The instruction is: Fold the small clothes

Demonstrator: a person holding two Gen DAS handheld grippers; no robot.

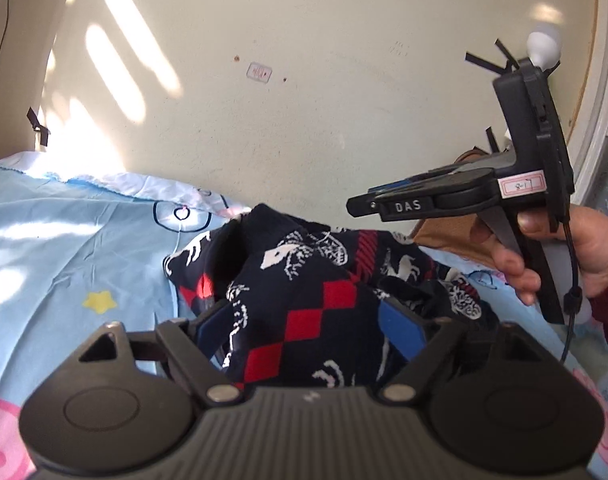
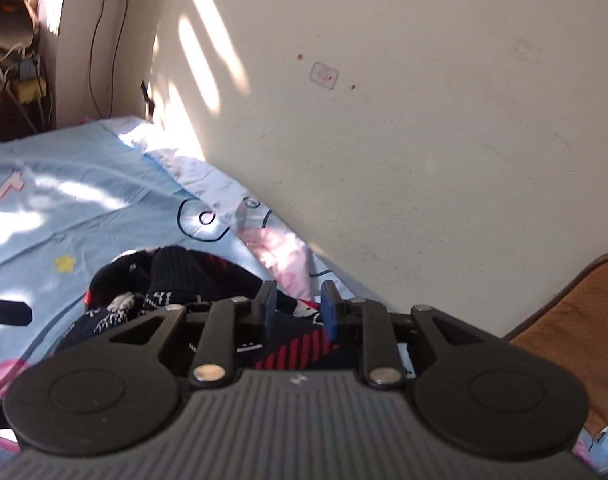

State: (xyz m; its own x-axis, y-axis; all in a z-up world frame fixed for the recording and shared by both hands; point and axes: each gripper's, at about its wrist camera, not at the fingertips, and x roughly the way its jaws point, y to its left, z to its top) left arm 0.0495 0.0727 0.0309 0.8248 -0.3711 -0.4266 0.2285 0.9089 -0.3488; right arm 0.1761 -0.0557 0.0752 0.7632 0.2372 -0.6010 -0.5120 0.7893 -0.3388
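Observation:
A small dark navy knit garment with red diamonds and white figures lies crumpled on the light blue bedsheet. My left gripper is open, its blue pads wide apart on either side of a raised bunch of the garment. My right gripper shows from the side in the left wrist view, held by a hand above the garment's right part. In the right wrist view the right gripper has its blue pads a little apart, just above the garment, nothing between them.
The bed runs along a cream wall lit by sun patches. A brown cushion lies at the right by the wall. Cables and clutter stand at the far left corner.

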